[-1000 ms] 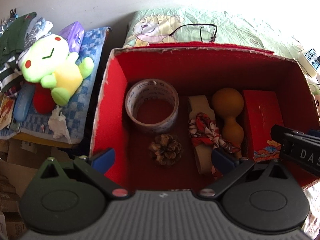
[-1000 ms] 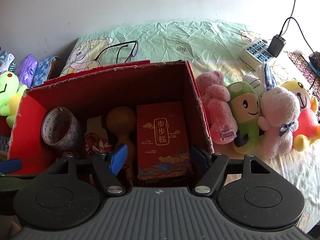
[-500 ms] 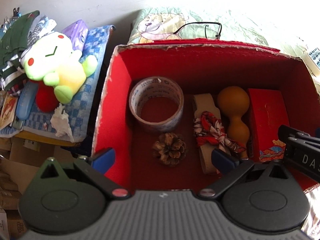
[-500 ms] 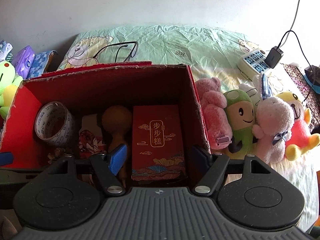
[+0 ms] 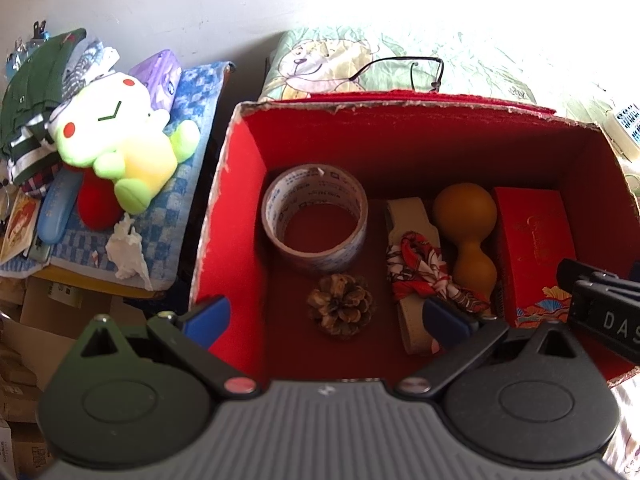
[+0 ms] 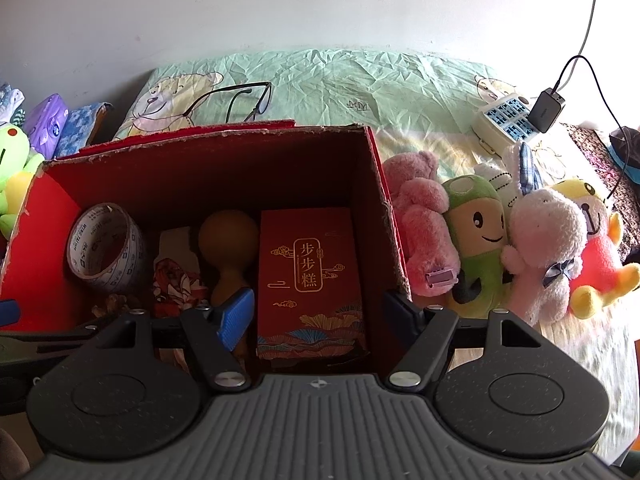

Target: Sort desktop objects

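Left to right: outside the red box, on a blue checked cloth, lies a green plush frog (not yet sorted, if it belongs to the task at all). Inside the box, a roll of printed tape stands near the left wall; a pine cone lies just in front of it. Next come a cream strap wrapped with a red patterned scarf, a brown gourd, and a red gift carton lying against the right wall. The left gripper hovers over the near rim, its blue-padded jaws spread wide and empty, the pine cone framed between them. The right gripper is likewise wide open and holds nothing; its jaws straddle the carton without touching it. To the right of the box, a pink plush, a green plush, a white plush and a yellow-and-red plush sit in a row on the green sheet. Judged step: between placements, both tools free above the box. The next move probably calls for swinging one gripper out over a plush, then closing on its soft body.
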